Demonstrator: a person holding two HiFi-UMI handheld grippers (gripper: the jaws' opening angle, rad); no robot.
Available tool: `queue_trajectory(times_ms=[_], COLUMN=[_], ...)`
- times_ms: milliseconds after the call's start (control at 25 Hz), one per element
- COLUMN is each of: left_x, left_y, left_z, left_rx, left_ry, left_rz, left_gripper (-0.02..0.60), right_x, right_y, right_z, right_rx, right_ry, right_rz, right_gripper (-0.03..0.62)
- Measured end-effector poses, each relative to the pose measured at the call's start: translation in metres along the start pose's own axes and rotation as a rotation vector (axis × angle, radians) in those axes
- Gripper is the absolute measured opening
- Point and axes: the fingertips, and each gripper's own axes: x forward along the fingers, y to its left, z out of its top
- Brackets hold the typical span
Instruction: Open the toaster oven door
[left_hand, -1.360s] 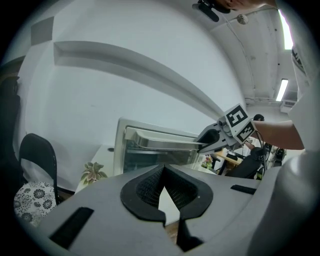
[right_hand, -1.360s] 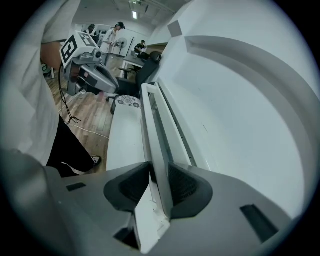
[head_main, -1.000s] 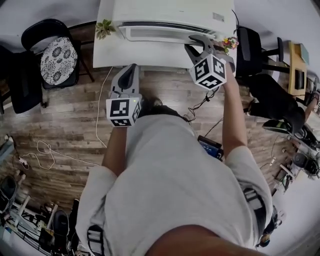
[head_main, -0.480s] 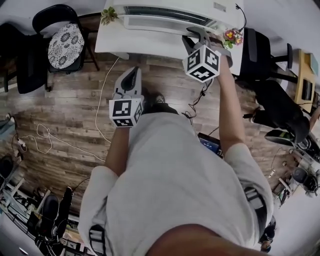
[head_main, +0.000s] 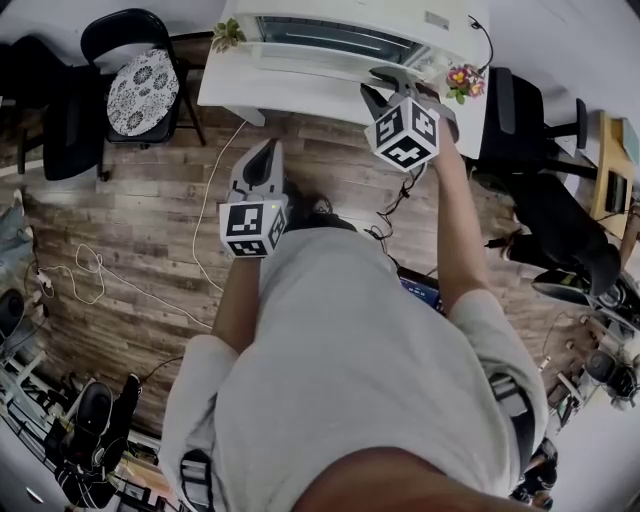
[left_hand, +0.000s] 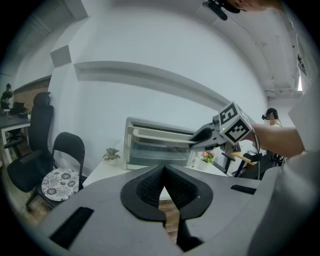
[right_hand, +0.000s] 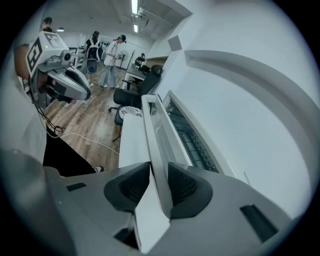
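The white toaster oven (head_main: 340, 40) stands on a white table (head_main: 290, 95) against the wall. Its door (right_hand: 157, 130) is tilted partly open, and the rack inside shows behind the glass. My right gripper (head_main: 385, 78) is shut on the door's top handle bar, which runs between the pads (right_hand: 182, 182). In the left gripper view the right gripper (left_hand: 196, 140) reaches the oven (left_hand: 155, 147) at its upper right front. My left gripper (head_main: 262, 152) hangs over the wooden floor short of the table, jaws shut with nothing in them (left_hand: 162, 170).
A black chair with a patterned cushion (head_main: 140, 85) stands left of the table. A small plant (head_main: 228, 35) sits at the table's left end, flowers (head_main: 462, 78) at its right. A dark office chair (head_main: 520, 110) is further right. Cables (head_main: 90, 265) trail across the floor.
The oven door has tipped further open, with the right gripper on its handle coming slightly toward me. The left gripper has drifted a little toward the table.
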Motion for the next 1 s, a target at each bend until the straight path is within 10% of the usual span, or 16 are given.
queue_trajectory(times_ms=[1000], left_x=[0.003], left_y=[-0.002], left_z=[-0.007], left_rx=[0.015], left_ry=[0.02], left_rz=[-0.013], left_gripper=[0.017], right_x=[-0.005], right_y=[0.017], right_z=[0.0], right_rx=[0.092], right_ry=[-0.061], right_rz=[0.097], right_gripper=[0.103])
